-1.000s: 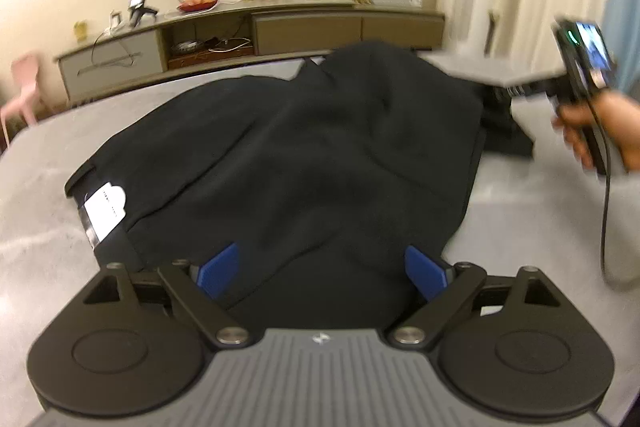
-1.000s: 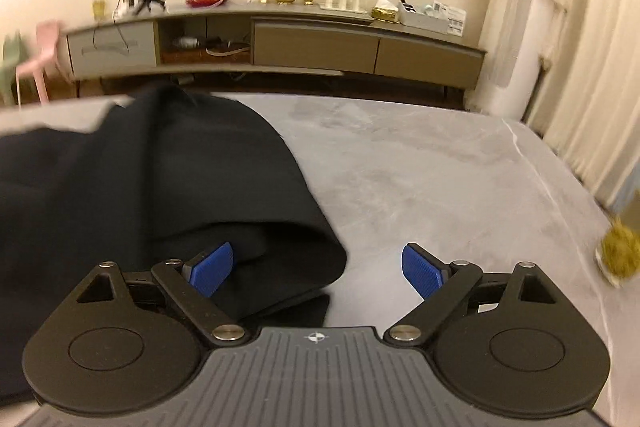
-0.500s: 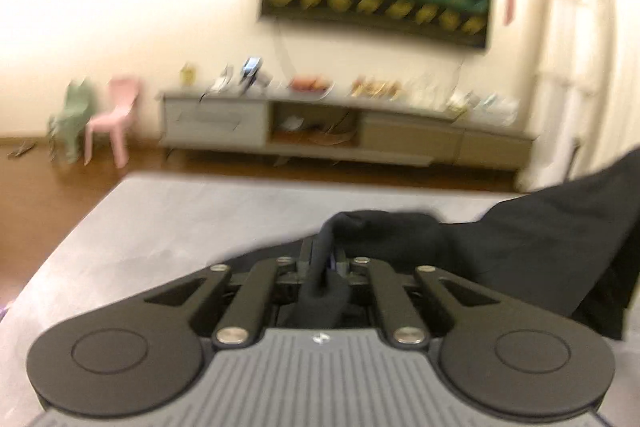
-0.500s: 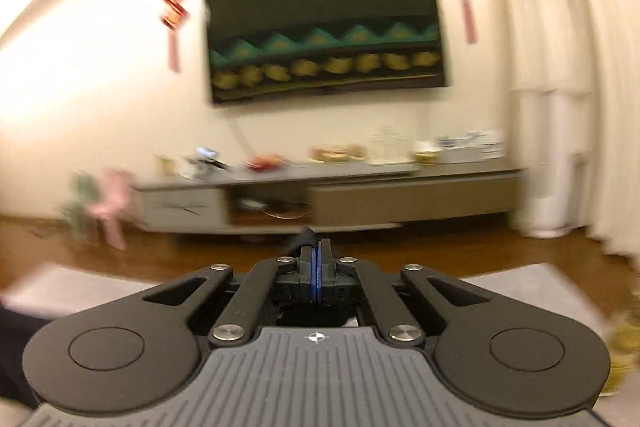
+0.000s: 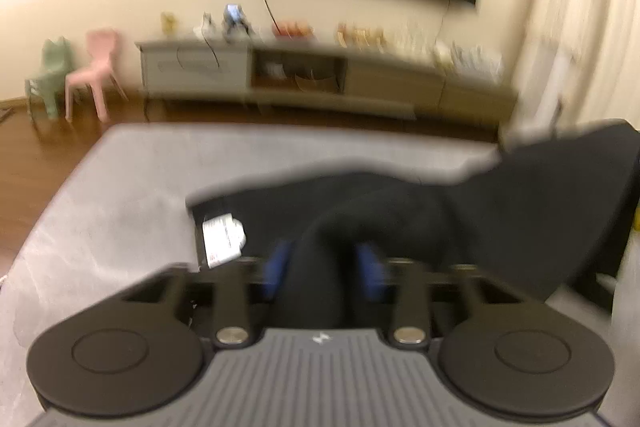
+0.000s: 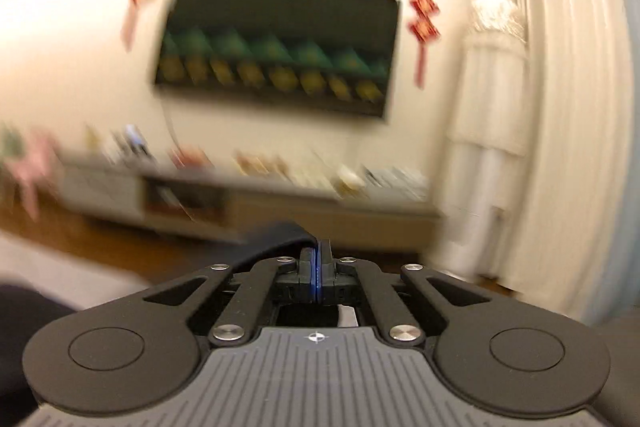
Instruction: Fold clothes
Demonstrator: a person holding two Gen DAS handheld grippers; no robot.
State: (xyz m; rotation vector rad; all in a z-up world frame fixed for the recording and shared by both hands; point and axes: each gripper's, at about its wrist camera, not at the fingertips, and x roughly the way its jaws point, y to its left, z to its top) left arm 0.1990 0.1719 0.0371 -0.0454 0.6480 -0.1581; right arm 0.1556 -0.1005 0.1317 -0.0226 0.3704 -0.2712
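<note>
The left gripper has its blue pads a narrow way apart with a thick fold of the black garment bunched between them; blur hides whether the pads press it or only flank it. The garment lies on the grey table, spreading from the gripper to the right, where one end rises off the surface. A white tag shows at its near left edge. The right gripper is tilted up toward the far wall, its jaws pressed together on a thin edge of black cloth that trails off to the left. Beyond stand a low cabinet, a dark screen and pale curtains.
</note>
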